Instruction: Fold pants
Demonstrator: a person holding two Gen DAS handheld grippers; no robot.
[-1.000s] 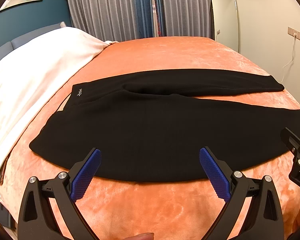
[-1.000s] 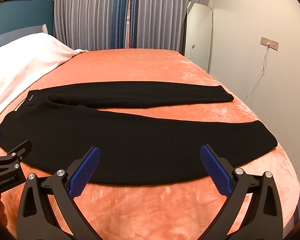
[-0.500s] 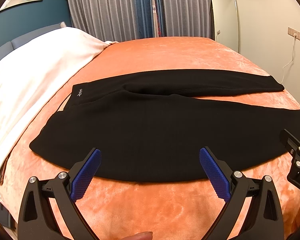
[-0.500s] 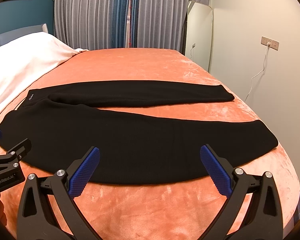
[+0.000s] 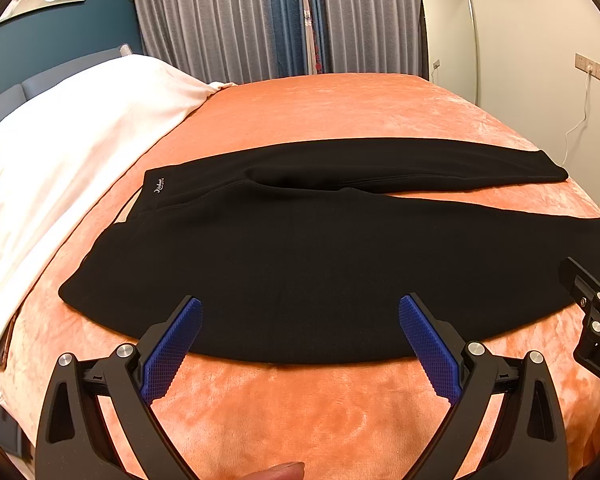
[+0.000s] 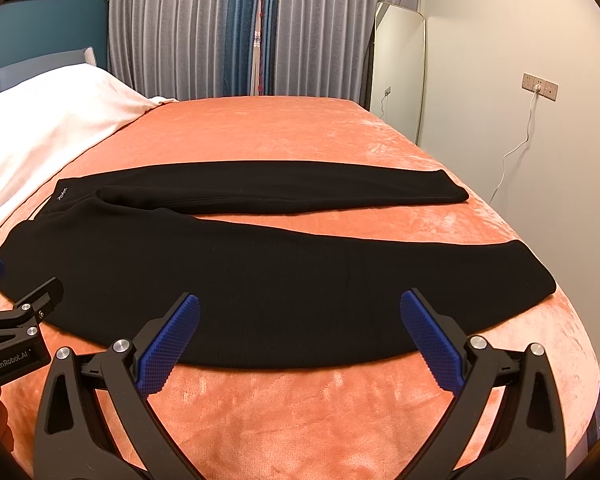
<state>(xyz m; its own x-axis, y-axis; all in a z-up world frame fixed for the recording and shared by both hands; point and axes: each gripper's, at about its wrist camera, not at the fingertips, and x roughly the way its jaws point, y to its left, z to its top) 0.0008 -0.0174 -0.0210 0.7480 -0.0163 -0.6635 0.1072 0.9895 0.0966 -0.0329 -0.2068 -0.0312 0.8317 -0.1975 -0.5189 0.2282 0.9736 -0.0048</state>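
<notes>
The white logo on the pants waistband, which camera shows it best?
The left wrist view: the logo is nearer and larger there, though unreadable. In the right wrist view the logo is a small smudge at the far left.

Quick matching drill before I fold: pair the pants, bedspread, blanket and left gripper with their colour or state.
Things:
1. pants
2. bedspread
3. blanket
4. left gripper

States:
A. white, on the bed's left side
B. open, empty
C. black, spread flat, legs apart
D. orange, under the pants

Pairs: 1-C, 2-D, 3-A, 4-B
</notes>
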